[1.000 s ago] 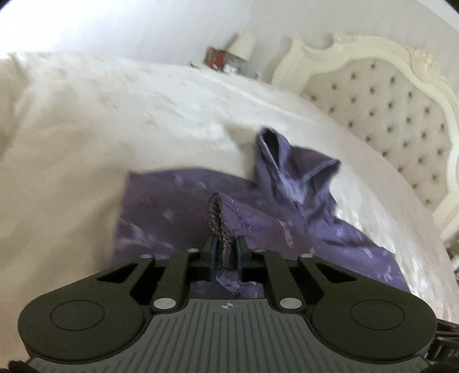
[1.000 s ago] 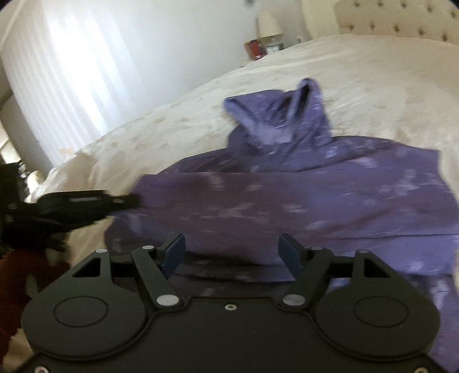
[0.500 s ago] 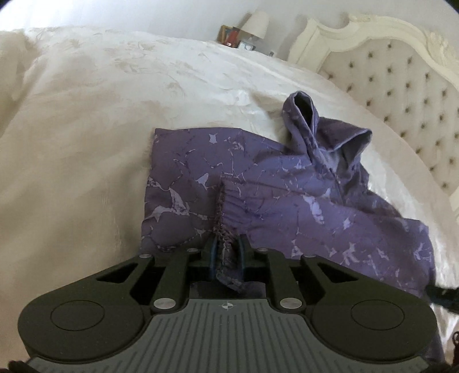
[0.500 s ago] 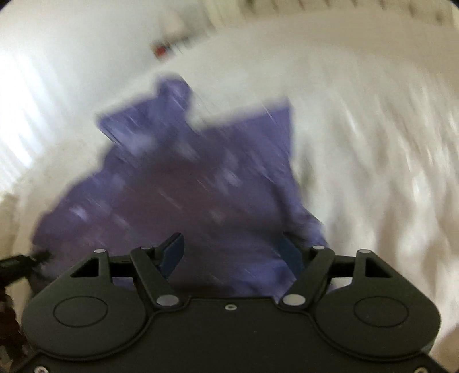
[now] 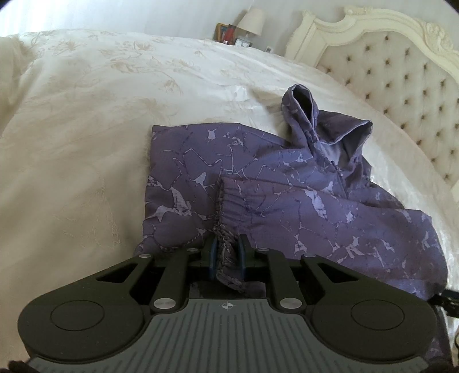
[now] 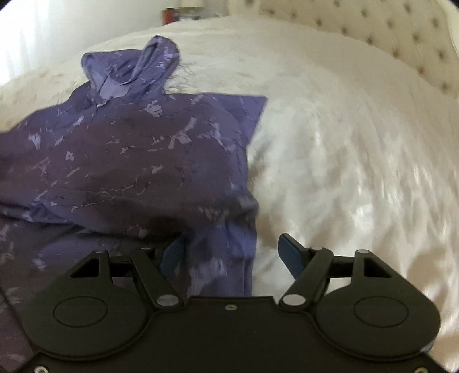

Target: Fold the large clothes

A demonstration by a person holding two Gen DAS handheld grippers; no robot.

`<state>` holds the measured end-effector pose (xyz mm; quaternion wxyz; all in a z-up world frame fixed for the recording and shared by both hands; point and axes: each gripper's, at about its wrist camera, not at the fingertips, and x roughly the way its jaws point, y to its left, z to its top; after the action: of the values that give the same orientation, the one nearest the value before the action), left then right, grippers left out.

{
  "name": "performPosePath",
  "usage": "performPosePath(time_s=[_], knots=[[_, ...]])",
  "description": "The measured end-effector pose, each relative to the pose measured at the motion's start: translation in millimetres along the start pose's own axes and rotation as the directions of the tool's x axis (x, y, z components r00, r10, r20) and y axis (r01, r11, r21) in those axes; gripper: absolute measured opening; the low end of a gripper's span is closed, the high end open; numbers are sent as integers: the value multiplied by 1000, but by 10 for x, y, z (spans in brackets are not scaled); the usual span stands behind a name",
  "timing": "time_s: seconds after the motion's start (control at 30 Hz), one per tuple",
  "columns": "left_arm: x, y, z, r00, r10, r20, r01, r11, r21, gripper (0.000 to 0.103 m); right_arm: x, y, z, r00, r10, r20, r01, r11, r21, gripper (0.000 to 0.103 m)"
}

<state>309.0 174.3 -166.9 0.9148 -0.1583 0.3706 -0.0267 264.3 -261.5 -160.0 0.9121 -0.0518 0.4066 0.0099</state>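
Note:
A purple patterned hooded jacket (image 5: 258,178) lies on the white bed, hood (image 5: 321,123) toward the headboard. A sleeve is folded across its body. My left gripper (image 5: 226,252) is shut on the sleeve's gathered cuff (image 5: 222,218) and holds it over the jacket's left half. In the right wrist view the jacket (image 6: 129,149) fills the left side. My right gripper (image 6: 232,252) is open over the jacket's right edge, with cloth between its fingers but not clamped.
The white embroidered bedspread (image 5: 86,129) spreads to the left and far side, and also shows in the right wrist view (image 6: 344,143). A tufted cream headboard (image 5: 396,71) stands at the right. A lamp (image 5: 252,20) and a small frame sit beyond the bed.
My left gripper has carried the cuff across and lower onto the jacket. My right gripper has swung fast to the jacket's right edge and stays open.

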Motion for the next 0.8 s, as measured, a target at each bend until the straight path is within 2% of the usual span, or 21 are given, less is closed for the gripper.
performPosePath(time_s=[0.07, 0.13, 0.17, 0.27, 0.4, 0.57, 0.67, 0.8], knots=[[-1, 1, 2, 1000, -2, -1, 2, 1000, 3, 17, 29, -5, 29, 998, -28, 55, 29, 999, -29, 73], [5, -2, -2, 1000, -10, -5, 10, 1000, 9, 18, 95, -189, 12, 998, -57, 40, 53, 995, 88, 73], [4, -4, -7, 1000, -9, -2, 9, 1000, 11, 18, 138, -314, -30, 995, -102, 9, 99, 982, 160, 74], [7, -6, -14, 1000, -9, -2, 9, 1000, 11, 18, 130, -537, -169, 999, -35, -4, 35, 962, 271, 74], [9, -7, 1, 1000, -12, -11, 12, 1000, 15, 18, -90, -559, -180, 998, -53, 15, 48, 966, 254, 74], [29, 0, 34, 999, -21, -32, 22, 999, 31, 18, -343, -646, 44, 993, -22, 117, -18, 945, 328, 75], [35, 9, 36, 999, -27, -37, 28, 999, 24, 18, -282, -579, 284, 990, 41, 138, -81, 949, 304, 75], [38, 7, 32, 999, -26, -37, 27, 999, 25, 18, 17, -387, 559, 990, 69, 122, -96, 966, 238, 75]])
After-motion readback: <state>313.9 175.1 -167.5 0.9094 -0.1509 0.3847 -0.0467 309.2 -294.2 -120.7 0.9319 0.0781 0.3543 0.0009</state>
